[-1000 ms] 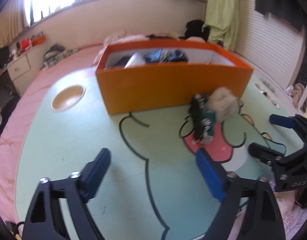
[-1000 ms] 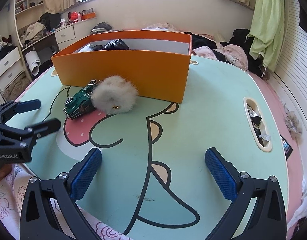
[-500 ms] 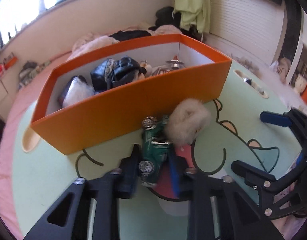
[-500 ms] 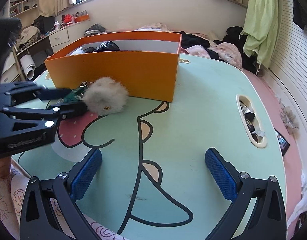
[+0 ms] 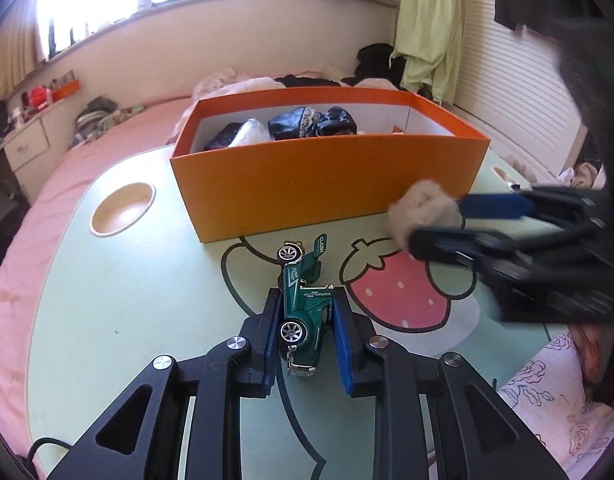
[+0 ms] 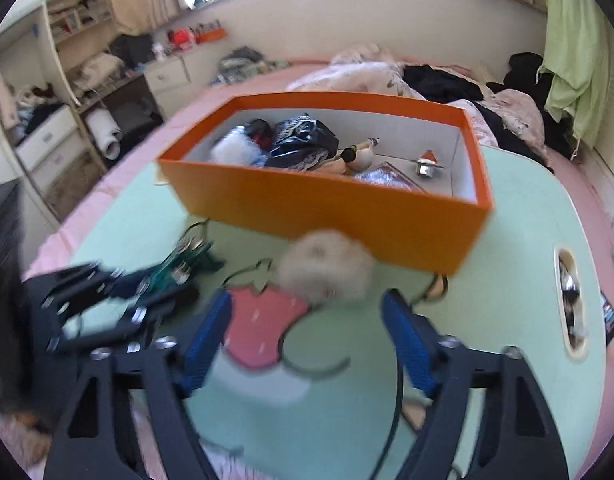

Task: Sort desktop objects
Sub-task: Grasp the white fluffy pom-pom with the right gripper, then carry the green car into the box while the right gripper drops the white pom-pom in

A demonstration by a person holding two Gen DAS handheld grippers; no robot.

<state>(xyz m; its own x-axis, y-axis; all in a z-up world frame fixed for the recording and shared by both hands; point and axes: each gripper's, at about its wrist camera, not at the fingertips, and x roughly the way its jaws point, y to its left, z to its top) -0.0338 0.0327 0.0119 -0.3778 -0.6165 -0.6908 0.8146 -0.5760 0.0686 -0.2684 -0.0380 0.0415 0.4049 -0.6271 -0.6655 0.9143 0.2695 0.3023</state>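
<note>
Left wrist view, left gripper (image 5: 305, 340): low centre of the frame, blue pads clamped on the green toy car (image 5: 301, 312); the jaws are easing apart slightly, yet the car sits tight between them.
Left wrist view, car: tipped on its side, a wheel facing the camera, nose toward the orange box (image 5: 327, 176); I cannot tell whether it is off the counter (image 5: 127, 300).
Left wrist view, box: upper centre, already holding dark bundles and a pale one.
Left wrist view, right gripper (image 5: 453, 222): right of frame, its fingers either side of the fluffy ball (image 5: 421, 210), which rests against the box's front wall.
Left wrist view, risk: the car is held by its rear half only; as the jaws loosen it may swing or drop.
Right wrist view, right gripper (image 6: 307, 338): bottom centre, jaws closing, pads not pressing on anything; the ball (image 6: 327, 266) lies just past the fingertips.
Right wrist view, ball: pale beige, soft, round, centre of frame, blurred.
Right wrist view, risk: the fur may compress and slip out, or the closing fingers may push it against the box; the two grippers work near each other and could collide.
</note>
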